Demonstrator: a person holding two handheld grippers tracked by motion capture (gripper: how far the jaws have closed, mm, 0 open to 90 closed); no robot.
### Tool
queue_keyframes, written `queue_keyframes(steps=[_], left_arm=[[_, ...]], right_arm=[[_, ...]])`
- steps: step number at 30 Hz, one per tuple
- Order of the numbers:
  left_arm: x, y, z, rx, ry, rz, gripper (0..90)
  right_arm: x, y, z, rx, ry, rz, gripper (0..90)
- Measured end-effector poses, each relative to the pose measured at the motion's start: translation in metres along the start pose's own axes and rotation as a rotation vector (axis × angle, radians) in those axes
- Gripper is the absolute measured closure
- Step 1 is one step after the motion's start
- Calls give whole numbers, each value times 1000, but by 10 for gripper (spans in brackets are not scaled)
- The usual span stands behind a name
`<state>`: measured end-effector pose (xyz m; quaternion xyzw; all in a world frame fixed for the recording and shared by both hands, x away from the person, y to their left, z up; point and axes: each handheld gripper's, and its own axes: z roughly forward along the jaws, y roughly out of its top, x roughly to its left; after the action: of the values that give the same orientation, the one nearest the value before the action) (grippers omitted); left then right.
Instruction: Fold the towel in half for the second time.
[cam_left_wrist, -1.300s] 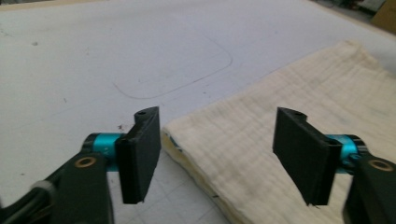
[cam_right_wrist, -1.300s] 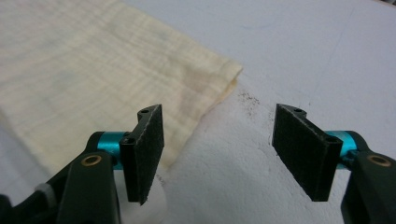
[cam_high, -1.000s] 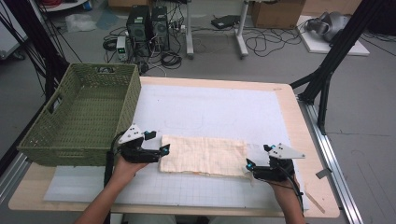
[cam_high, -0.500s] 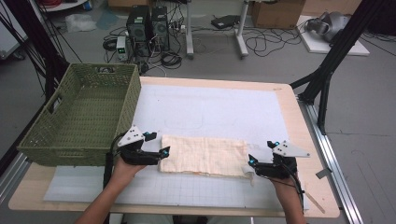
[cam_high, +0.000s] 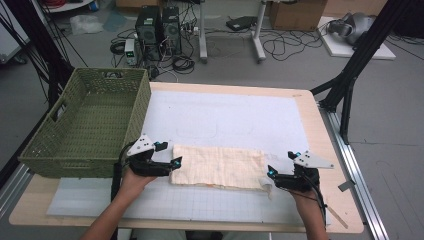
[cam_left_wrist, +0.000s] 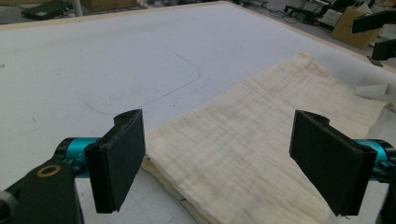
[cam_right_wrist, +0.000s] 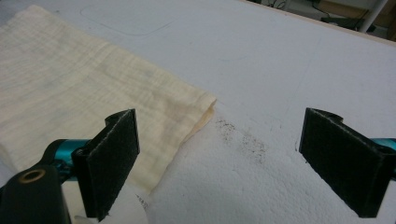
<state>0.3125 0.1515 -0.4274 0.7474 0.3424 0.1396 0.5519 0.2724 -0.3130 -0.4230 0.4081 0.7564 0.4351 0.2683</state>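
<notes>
A wooden table (cam_high: 320, 107) carries a big white mat (cam_high: 235, 120), and on its left far part sits a green woven basket (cam_high: 87, 125), open side up. Near the front edge of the mat lies a cream folded cloth (cam_high: 217, 166), spread flat with its long side running left to right; its layered edges show at the left end in the left gripper view (cam_left_wrist: 261, 154) and its far right corner shows in the right gripper view (cam_right_wrist: 88, 88). The person's forearms come in from the near edge, one on each side of the cloth, both held low over the mat with wrists roughly level. The left gripper (cam_high: 175, 165) points rightward at the cloth's left end, its jaws spread wide, one on each side of the end's far corner, not clamping it. The right gripper (cam_high: 270, 175) points leftward at the cloth's right end, jaws also spread apart over the bare mat just beside the corner, grasping nothing. A small white label (cam_high: 269, 186) sticks out by the cloth's near right corner.
</notes>
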Motion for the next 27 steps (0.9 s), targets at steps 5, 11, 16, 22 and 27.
queue_keyframes(steps=[5,11,16,22,27], left_arm=[[4,-1,1,5,-14,-27,188],[5,2,1,0,4,-27,185],[5,2,1,6,1,-25,202],[9,3,5,21,22,-28,210],[12,11,12,34,45,-32,216]], right_arm=[[0,-2,2,5,6,10,115],[0,-3,2,17,7,0,115],[1,-4,2,21,21,-7,115],[1,-3,3,12,41,-2,115],[1,-3,6,14,50,-5,115]])
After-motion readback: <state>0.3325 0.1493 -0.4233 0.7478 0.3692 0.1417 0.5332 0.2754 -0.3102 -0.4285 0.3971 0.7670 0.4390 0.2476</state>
